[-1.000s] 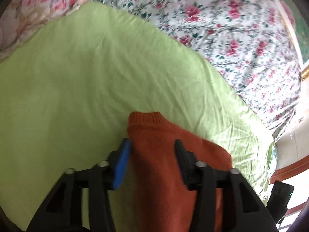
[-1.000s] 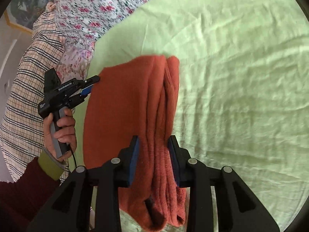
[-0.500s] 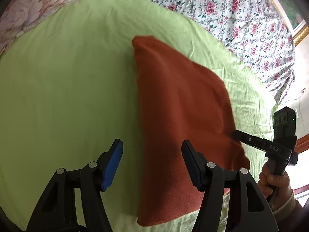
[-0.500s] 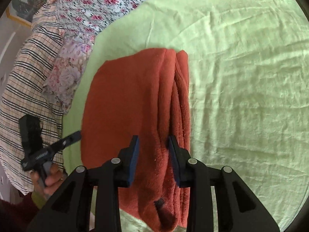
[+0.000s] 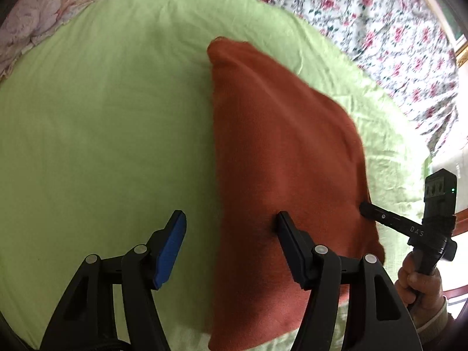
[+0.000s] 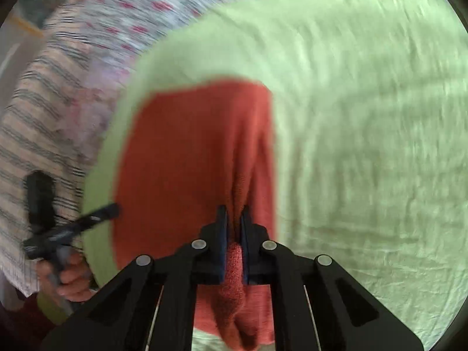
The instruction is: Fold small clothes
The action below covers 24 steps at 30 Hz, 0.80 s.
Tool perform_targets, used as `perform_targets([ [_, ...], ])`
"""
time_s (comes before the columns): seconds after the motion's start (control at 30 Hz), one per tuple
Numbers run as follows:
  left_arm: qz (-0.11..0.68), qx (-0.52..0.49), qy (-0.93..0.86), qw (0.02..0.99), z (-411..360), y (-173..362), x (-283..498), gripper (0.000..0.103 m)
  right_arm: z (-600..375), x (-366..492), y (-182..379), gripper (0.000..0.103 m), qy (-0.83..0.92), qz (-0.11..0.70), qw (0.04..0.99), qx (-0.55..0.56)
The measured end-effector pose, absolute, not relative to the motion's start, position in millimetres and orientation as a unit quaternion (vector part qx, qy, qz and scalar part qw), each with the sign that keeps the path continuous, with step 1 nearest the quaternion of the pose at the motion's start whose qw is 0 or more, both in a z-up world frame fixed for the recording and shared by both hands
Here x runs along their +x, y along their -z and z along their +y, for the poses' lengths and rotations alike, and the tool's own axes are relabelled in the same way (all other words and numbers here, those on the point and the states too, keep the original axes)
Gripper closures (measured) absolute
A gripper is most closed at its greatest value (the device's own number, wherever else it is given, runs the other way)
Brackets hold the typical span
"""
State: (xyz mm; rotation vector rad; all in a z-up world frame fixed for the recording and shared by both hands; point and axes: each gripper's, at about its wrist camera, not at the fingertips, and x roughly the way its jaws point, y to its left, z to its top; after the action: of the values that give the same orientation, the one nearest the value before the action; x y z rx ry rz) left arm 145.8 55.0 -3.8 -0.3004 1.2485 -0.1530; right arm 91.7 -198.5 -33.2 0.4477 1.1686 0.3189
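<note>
A rust-orange knitted garment (image 5: 280,158) lies folded on a light green sheet (image 5: 102,122). My left gripper (image 5: 231,222) hangs open above the garment's near left edge, nothing pinched between its fingers. In the right wrist view, the same garment (image 6: 187,152) lies in front of my right gripper (image 6: 234,213), which is shut on a fold of the garment along its right side. The right gripper (image 5: 364,206) also shows in the left wrist view, at the garment's right edge, held by a hand (image 5: 421,280). The right wrist view is blurred.
A floral bedspread (image 5: 380,29) lies beyond the green sheet. A checked cloth (image 6: 32,134) and a pink floral cloth (image 6: 84,122) sit at the left in the right wrist view. There, a hand (image 6: 67,278) holds the left gripper (image 6: 112,209).
My left gripper let go of the garment's far end, opened wider and drew back towards its near edge. My right gripper closed tight on the fold. The garment now lies flatter on the sheet.
</note>
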Motion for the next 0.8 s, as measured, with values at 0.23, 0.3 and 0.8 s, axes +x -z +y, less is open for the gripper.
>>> perform_targets([
  [0.23, 0.603, -0.143, 0.048, 0.783, 55.6, 30.9, 153.6, 0.028, -201.7, 94.5, 53.8, 0.095, -0.144, 0.545, 0.799, 0.208],
  [0.3, 0.603, -0.127, 0.041, 0.786, 51.5, 36.7, 155.6, 0.022, -203.1, 95.9, 58.7, 0.095, -0.142, 0.545, 0.802, 0.199],
  [0.8, 0.526, -0.134, 0.131, 0.83, 52.7, -26.2, 104.7, 0.038, -222.7, 71.5, 14.5, 0.089, -0.129, 0.512, 0.818, 0.227],
])
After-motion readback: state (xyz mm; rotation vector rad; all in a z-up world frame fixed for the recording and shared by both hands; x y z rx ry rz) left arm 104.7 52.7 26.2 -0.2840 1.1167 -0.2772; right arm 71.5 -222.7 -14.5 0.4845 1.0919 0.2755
